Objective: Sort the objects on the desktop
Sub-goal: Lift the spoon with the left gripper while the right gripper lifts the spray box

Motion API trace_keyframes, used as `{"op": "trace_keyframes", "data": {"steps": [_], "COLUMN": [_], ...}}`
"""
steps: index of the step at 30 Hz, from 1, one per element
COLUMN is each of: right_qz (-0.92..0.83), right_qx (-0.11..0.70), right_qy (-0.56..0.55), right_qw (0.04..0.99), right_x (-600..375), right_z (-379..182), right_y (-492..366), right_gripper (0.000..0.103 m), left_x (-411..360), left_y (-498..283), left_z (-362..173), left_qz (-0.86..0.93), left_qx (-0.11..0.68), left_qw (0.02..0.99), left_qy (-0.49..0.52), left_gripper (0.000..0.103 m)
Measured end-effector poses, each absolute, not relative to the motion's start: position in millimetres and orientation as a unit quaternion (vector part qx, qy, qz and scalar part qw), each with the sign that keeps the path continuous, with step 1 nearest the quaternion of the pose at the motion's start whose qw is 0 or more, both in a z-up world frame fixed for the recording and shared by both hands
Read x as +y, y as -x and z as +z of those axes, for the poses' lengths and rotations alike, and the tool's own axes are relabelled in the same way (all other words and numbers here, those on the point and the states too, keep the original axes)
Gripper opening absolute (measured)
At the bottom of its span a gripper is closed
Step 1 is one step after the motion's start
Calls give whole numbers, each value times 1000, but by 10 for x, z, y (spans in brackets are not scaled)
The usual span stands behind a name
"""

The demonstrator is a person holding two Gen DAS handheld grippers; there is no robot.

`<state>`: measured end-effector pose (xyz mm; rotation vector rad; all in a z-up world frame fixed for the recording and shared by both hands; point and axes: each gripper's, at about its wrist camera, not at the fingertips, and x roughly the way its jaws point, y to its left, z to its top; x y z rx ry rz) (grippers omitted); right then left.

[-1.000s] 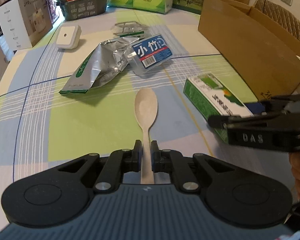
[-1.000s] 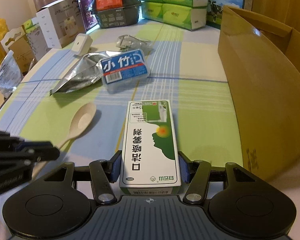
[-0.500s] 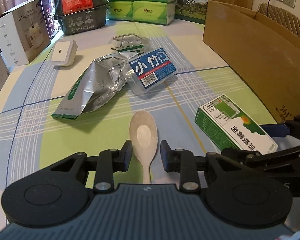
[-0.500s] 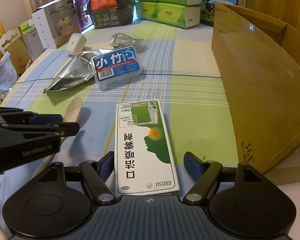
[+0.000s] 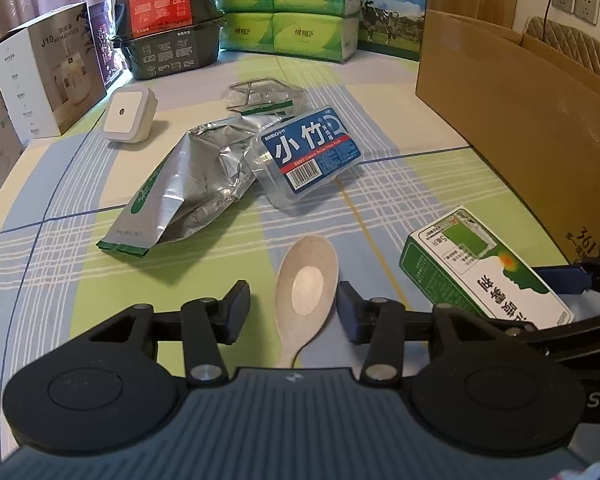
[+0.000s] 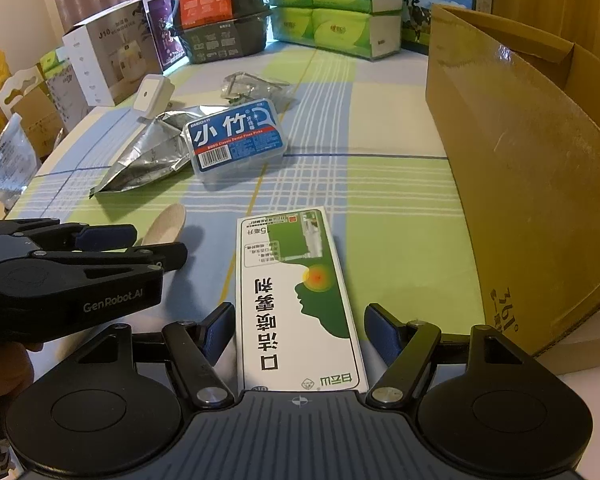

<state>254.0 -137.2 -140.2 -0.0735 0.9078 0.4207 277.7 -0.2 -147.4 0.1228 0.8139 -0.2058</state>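
Both hand-held grippers now spread, left hand-held gripper (image 5: 292,306) straddling spoon (image 5: 306,284)

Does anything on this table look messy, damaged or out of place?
Yes. The silver foil pouch lies crumpled and torn open, and the blue floss-pick box rests tilted against it. Behind them sits a crushed clear plastic wrapper.
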Motion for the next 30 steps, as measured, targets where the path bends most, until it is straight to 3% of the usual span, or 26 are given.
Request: {"op": "trace_keyframes", "data": {"steps": [6, 10, 18, 23, 30], "right_qz": [201, 201, 199, 197, 190], "right_qx": [434, 432, 426, 419, 401], "right_qy": [38, 42, 54, 60, 45], "right_qw": [877, 878, 881, 884, 895], "right_x": [-1370, -1362, -1313, -1293, -1327], "right_z": [-1401, -1405, -1431, -1429, -1344], "right_y": [-2537, -2541, -2594, -2599, -2582], "right_gripper": [70, 70, 69, 53, 53], "left_x": [-21, -22, -4, 0, -4], "left_y": [-2796, -2795, -2777, -2767, -2727], "left_z": [-1493, -1491, -1473, -1463, -1376], "left_qz": [-104, -113, -112, -112, -111], "left_qx": [395, 398, 406, 407, 398], "left_qw": [910, 908, 905, 905, 909], "left_qy": [-67, -63, -53, -50, -45], "left_gripper": [40, 27, 27, 27, 26]}}
